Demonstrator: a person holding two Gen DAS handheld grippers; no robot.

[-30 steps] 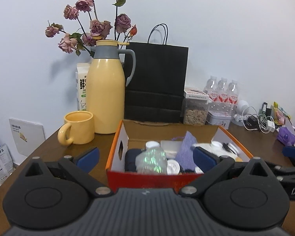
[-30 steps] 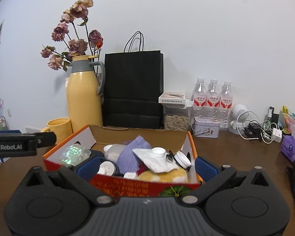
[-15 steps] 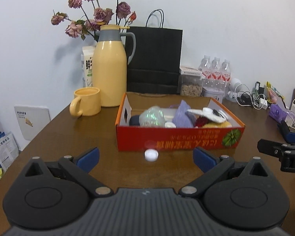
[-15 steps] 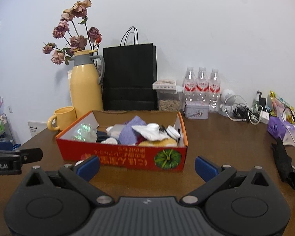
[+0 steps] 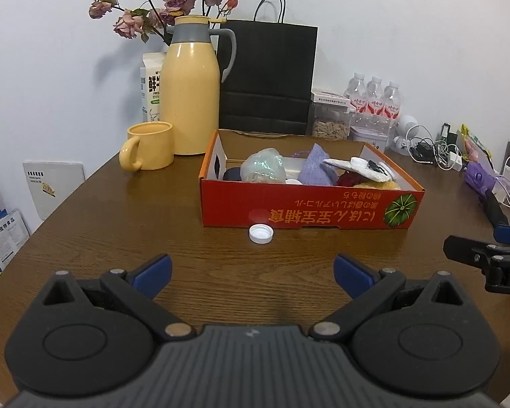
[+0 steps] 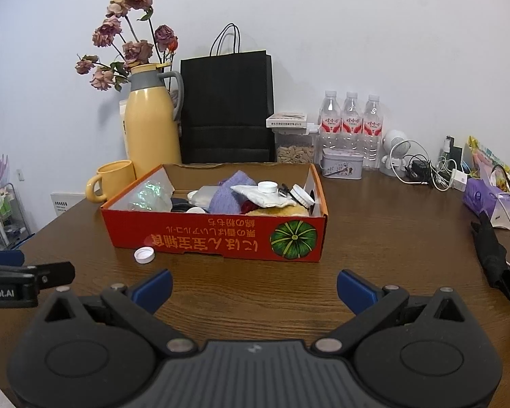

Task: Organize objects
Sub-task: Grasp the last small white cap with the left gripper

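Both claws wide and empty above the wooden bench (image 5: 102, 210).

The red cardboard box (image 5: 309, 209) lies with its long axis left-right, print upside down; a round white plastic cap (image 5: 261, 233) rests open side up just before it. Left claw (image 5: 251, 270), right claw (image 6: 254, 287); only the right view shows a folded black umbrella (image 6: 493, 251).

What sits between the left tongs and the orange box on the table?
A white bottle cap lies on the wooden table, just in front of the orange box. The left wrist view shows it ahead of the open left tongs; otherwise the stretch is bare wood.
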